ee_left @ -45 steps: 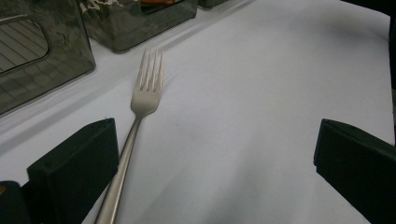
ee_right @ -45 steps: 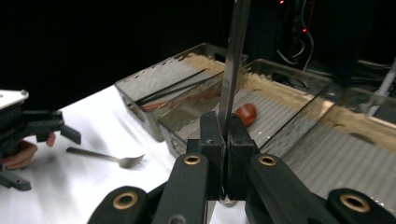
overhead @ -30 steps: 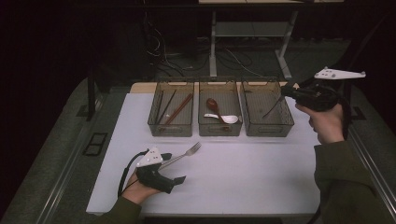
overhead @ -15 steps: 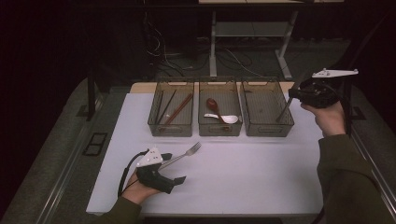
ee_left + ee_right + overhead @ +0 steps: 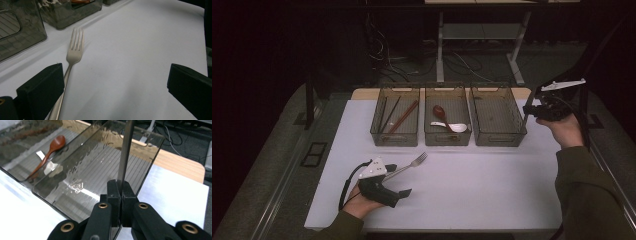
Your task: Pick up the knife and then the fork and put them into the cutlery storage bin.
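A silver fork [image 5: 412, 164] lies on the white tabletop, tines toward the trays. My left gripper [image 5: 398, 179] rests on the table, open. In the left gripper view the fork [image 5: 75, 50] runs just inside the left-hand jaw of that gripper [image 5: 115, 82], and the pads do not press it. My right gripper [image 5: 532, 107] hangs by the right end of the right tray [image 5: 498, 88], shut on a thin flat metal utensil [image 5: 525, 117]. In the right gripper view the utensil [image 5: 126, 150] rises from the gripper [image 5: 121, 187]; its far end is cut off.
Three smoky clear trays stand in a row at the back of the table. The left tray [image 5: 394, 141] holds chopsticks [image 5: 401, 117]. The middle tray [image 5: 447, 141] holds a brown spoon [image 5: 439, 111] and a white spoon [image 5: 453, 127]. A wooden table edge [image 5: 180, 167] lies behind them.
My right gripper has moved right and a little down with the utensil, from over the right tray to beside its right end. The left gripper and the fork have stayed put.
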`<action>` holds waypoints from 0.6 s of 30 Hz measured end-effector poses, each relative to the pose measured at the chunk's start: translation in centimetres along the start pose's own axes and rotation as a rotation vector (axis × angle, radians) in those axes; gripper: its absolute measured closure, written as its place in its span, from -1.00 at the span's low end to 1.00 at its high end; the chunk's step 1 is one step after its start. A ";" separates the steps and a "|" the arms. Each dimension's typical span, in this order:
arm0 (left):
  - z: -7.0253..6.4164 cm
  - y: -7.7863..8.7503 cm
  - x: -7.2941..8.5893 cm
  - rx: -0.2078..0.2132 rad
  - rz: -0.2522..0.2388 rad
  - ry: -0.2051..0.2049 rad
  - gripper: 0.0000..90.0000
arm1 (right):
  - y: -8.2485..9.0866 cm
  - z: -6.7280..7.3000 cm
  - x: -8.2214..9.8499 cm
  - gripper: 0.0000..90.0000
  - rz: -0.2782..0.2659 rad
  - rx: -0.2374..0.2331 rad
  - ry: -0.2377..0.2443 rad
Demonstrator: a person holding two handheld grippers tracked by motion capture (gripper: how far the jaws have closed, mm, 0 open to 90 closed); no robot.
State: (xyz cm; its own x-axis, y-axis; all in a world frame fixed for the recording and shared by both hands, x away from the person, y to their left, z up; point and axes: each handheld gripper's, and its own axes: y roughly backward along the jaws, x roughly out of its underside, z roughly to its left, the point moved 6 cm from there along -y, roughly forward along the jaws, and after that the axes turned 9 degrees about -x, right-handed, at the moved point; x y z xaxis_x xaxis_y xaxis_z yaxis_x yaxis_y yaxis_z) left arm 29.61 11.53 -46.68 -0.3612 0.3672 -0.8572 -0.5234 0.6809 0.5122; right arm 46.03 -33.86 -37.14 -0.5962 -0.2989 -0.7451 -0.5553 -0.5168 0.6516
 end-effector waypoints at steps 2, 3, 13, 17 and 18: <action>0.0 0.0 0.0 0.000 0.000 0.000 -1.00 | -0.3 0.0 -0.1 0.95 -0.001 0.001 -0.004; 0.0 0.0 0.0 0.001 0.000 0.000 -1.00 | -0.4 0.1 -0.2 0.95 0.000 0.000 -0.001; 0.0 0.0 -0.1 0.001 -0.005 0.001 -1.00 | -3.6 0.2 -1.5 0.95 -0.019 0.005 0.025; 0.0 0.1 -0.1 0.002 -0.005 -0.001 -1.00 | -5.3 0.1 -2.2 0.95 0.004 0.005 0.032; 0.0 0.1 -0.1 0.002 -0.006 -0.001 -1.00 | -5.7 0.1 -2.3 0.95 0.011 0.006 0.034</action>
State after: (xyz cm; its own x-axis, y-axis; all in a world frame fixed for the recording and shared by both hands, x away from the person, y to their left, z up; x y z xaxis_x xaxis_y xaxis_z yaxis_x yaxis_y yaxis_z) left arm 29.60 11.53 -46.56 -0.3571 0.3639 -0.8603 -0.5240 0.6844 0.5070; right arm 50.56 -30.15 -39.12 -0.5819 -0.3317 -0.7426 -0.5528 -0.5084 0.6603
